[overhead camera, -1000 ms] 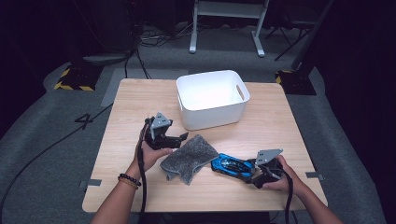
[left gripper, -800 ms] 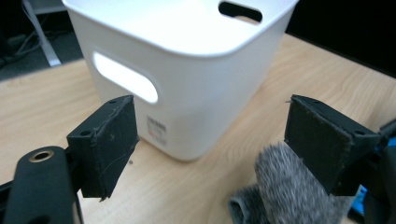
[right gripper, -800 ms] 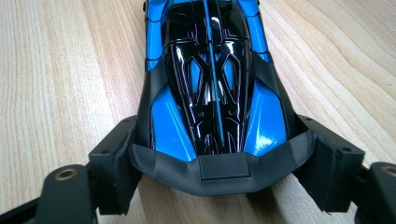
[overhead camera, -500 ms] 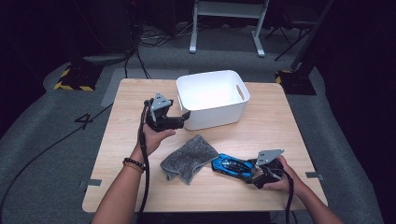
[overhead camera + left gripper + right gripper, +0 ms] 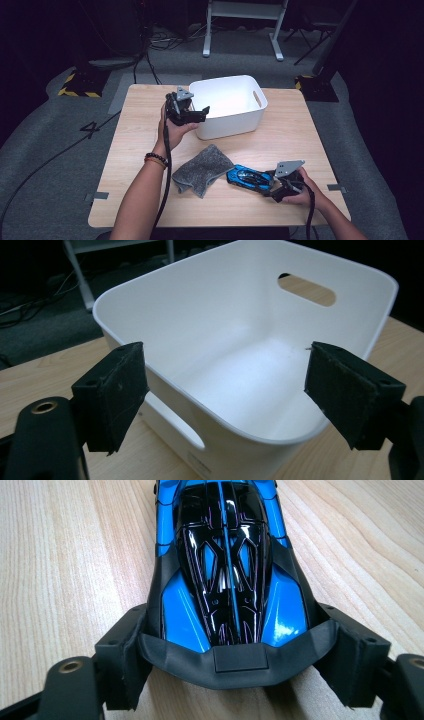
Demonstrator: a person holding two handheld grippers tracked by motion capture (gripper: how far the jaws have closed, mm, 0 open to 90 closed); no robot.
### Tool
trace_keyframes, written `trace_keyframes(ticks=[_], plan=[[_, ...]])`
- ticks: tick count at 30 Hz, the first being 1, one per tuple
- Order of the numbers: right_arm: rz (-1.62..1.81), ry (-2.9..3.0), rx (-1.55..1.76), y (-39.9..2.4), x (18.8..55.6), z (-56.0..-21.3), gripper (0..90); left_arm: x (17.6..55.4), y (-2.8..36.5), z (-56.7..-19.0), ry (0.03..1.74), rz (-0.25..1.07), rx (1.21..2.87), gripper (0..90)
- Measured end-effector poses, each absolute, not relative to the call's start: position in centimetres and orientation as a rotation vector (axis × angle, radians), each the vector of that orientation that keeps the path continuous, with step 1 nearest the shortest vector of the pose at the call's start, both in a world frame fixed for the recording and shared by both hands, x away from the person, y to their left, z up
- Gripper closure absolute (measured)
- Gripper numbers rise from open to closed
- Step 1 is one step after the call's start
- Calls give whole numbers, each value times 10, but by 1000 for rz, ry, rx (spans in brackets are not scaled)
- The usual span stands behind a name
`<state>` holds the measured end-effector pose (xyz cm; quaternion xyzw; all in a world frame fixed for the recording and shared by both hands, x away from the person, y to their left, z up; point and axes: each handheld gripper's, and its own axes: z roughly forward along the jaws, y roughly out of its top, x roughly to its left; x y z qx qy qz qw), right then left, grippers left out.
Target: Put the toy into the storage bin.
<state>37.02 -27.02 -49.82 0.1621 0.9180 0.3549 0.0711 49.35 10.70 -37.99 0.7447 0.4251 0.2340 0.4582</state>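
A blue and black toy car (image 5: 247, 177) lies on the wooden table near its front edge. My right gripper (image 5: 271, 182) holds the car's rear end; in the right gripper view both pads (image 5: 350, 652) press on the sides of the car (image 5: 225, 565). My left gripper (image 5: 204, 114) is lifted at the near left corner of a white bin (image 5: 235, 112). In the left gripper view its jaws stand open (image 5: 230, 395) on either side of that corner's rim (image 5: 200, 405), without touching it. The bin's inside looks bare.
A crumpled grey cloth (image 5: 202, 170) lies on the table (image 5: 300, 135) between my two hands, just left of the car. Beyond the table's far edge are grey floor, cables and a white stand's legs (image 5: 240, 30).
My left gripper has risen from beside the grey cloth and moved away to the bin's near left corner, still open. The right gripper and car have not moved.
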Motion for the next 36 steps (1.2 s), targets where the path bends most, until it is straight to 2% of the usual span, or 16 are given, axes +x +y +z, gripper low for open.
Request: trace_keyframes(ticks=[11,15,17,27,36], plan=[[1100,2745,485,-272,370,-500,241,521,98,-397,1211,550,1901,200],[1100,2744,487,-272,369,-500,240,526,100,-403,1223,536,1897,325],[1100,2743,486,-272,369,-500,240,528,102,-403,1228,531,1877,332],[1101,2744,487,-272,369,-500,240,542,104,-400,1233,528,1899,525],[1100,2746,484,-272,370,-500,240,530,101,-402,1227,501,1884,527]])
